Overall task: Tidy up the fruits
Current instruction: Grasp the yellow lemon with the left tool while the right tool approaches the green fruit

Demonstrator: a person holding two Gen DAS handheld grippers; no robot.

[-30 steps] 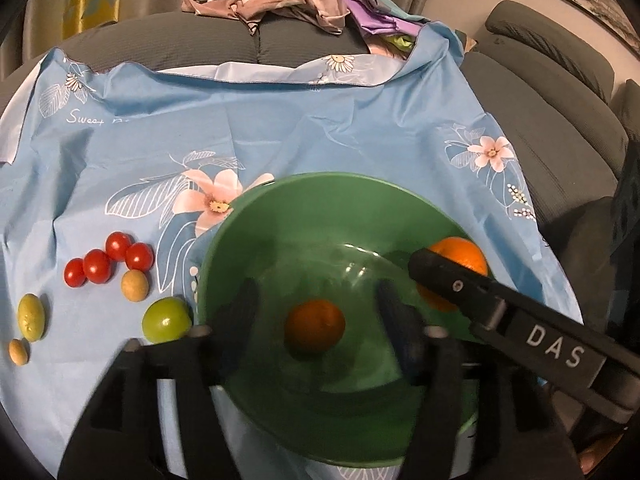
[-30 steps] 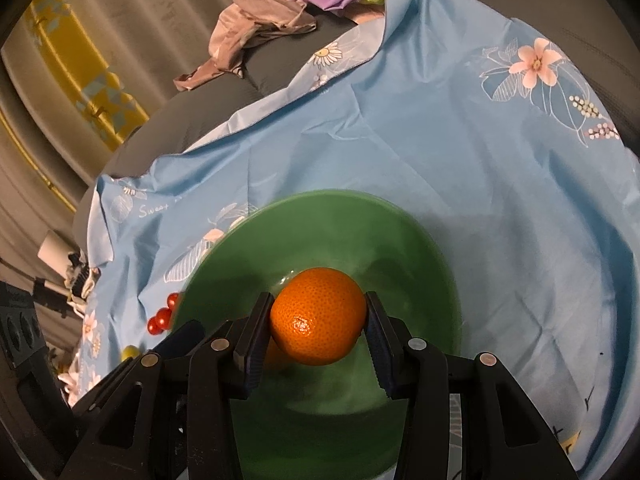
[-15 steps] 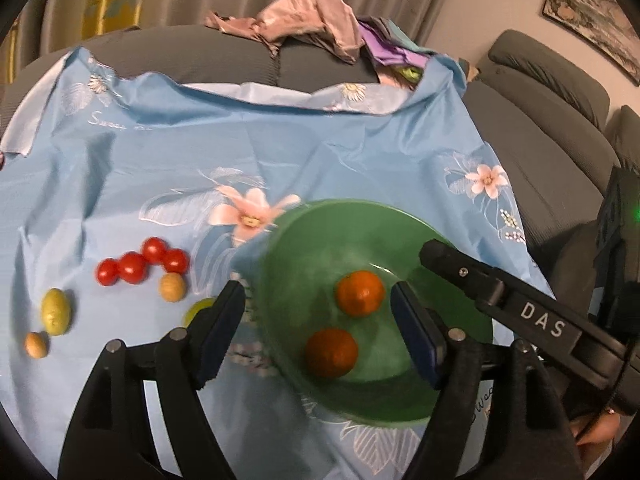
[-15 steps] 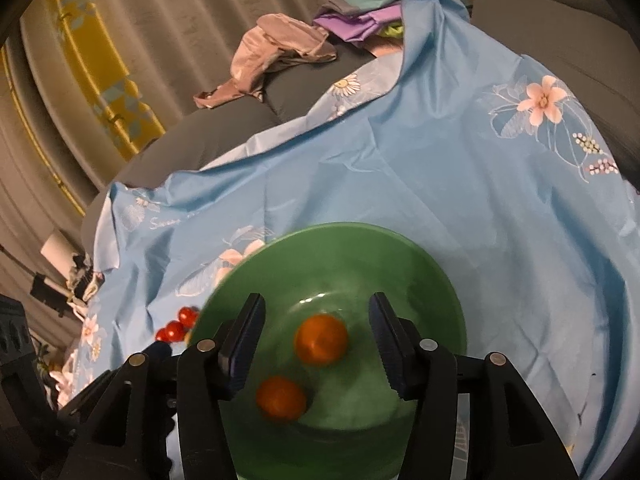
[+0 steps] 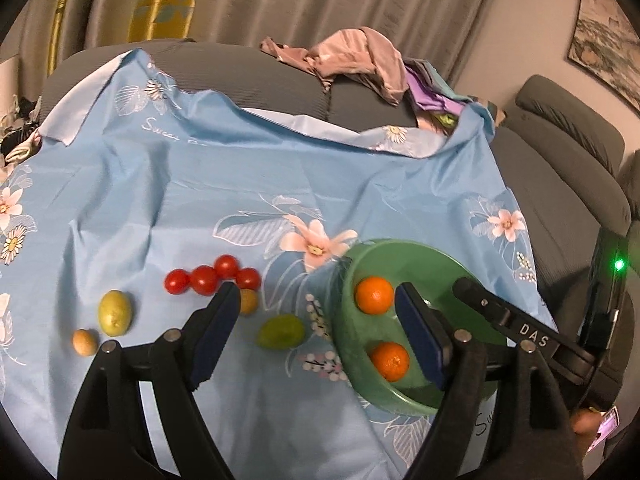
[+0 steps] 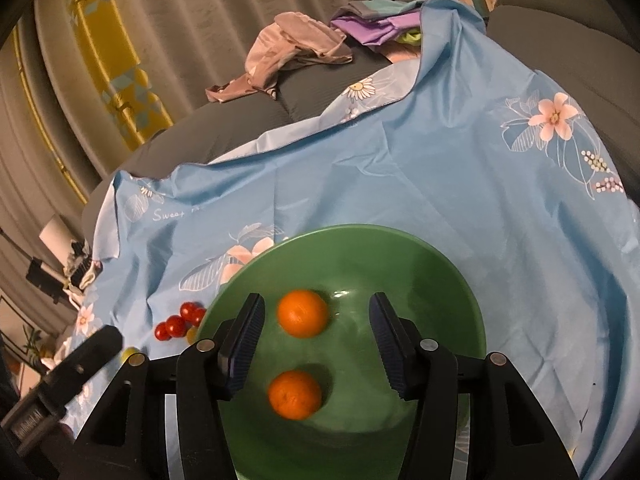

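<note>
Lower right of the left wrist view, a green bowl sits on a blue flowered cloth and holds two oranges: one near the far wall and one nearer the camera, apart from each other. Across the bottom of that frame the left hand-held gripper hangs with its jaws spread and opening wider, nothing between the pads; one finger stands over the cloth, the other over the bowl.

Left of the bowl, loose fruit lies on the cloth: a green fruit just beside the bowl's outer wall, four cherry tomatoes clustered together, a small tan fruit partly behind the gripper finger, a yellow-green fruit and a small tan one at the left.

Filling the lower middle of the right wrist view, the right hand-held gripper hovers above the bowl with jaws apart and empty, both oranges lying below them. Crumpled clothes sit on the grey sofa behind.
</note>
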